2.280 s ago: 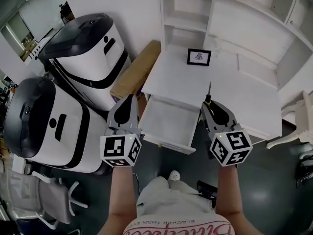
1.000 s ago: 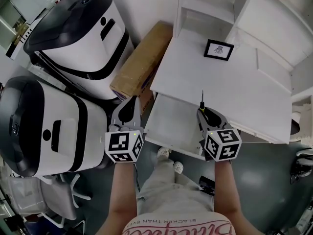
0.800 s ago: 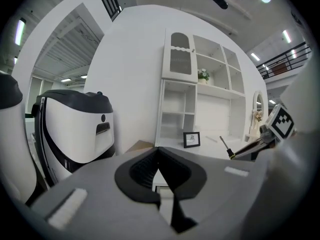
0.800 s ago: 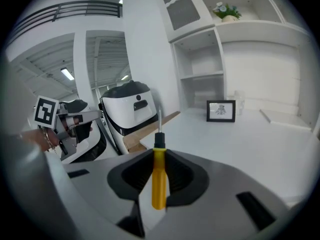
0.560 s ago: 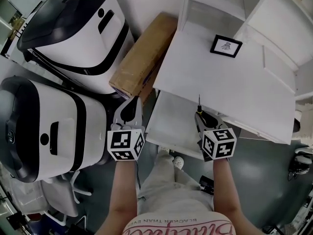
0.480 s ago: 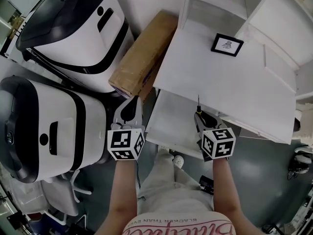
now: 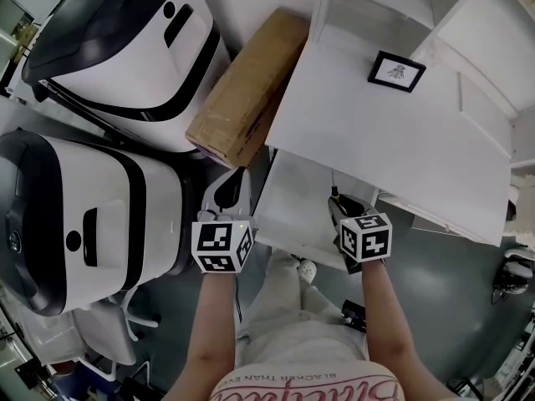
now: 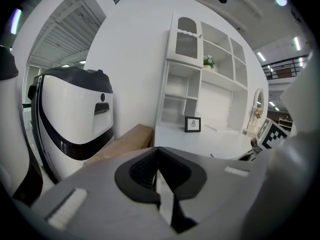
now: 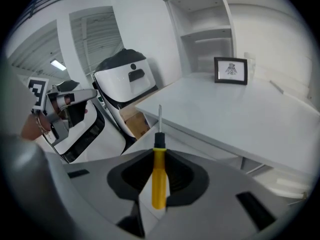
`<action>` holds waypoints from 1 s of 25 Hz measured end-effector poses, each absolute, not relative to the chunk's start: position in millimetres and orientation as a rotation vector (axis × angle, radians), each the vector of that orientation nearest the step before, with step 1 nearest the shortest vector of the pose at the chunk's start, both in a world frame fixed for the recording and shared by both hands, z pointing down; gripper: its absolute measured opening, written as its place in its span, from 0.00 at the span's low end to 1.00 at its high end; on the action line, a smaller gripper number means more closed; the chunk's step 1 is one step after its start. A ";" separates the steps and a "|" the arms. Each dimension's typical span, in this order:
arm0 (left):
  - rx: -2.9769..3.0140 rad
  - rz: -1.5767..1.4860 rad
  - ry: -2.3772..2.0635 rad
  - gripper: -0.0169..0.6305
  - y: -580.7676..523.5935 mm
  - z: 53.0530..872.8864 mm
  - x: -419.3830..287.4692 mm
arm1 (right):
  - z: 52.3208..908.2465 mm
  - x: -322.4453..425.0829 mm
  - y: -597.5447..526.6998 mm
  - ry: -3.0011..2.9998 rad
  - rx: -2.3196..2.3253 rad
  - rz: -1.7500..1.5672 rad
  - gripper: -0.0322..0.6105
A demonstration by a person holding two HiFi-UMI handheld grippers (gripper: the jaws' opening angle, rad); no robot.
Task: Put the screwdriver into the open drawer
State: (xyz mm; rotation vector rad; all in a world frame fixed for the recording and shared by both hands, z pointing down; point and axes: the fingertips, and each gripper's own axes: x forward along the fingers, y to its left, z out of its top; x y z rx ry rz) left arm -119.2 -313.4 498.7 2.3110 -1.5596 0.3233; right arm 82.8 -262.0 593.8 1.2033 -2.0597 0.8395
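Lowered right gripper (image 7: 336, 210), clamped on yellow-handled steel-shaft screwdriver (image 9: 159, 184), to just above white open drawer (image 7: 288, 211) under white desk (image 7: 376, 140). Lowered left gripper (image 7: 234, 186) too: jaws together, empty. Placement judged close; release pending.

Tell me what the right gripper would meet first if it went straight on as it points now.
Probably the open drawer: the right gripper, shut on the screwdriver, points down into it, so the blade tip would touch first. Depth is unclear.

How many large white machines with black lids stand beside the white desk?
2: one machine upper left by the brown cardboard box, another machine below it. More may be hidden.
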 end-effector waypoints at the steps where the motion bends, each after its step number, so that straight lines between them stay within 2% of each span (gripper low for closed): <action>1: 2.309 0.329 -1.556 0.04 -313.9 500.8 -119.1 | 600.3 81.8 -261.4 -2.048 1.189 0.848 0.17; 25: 2.307 0.400 -1.469 0.04 -339.3 534.9 -116.4 | 723.1 76.1 -251.1 -1.771 0.977 0.957 0.17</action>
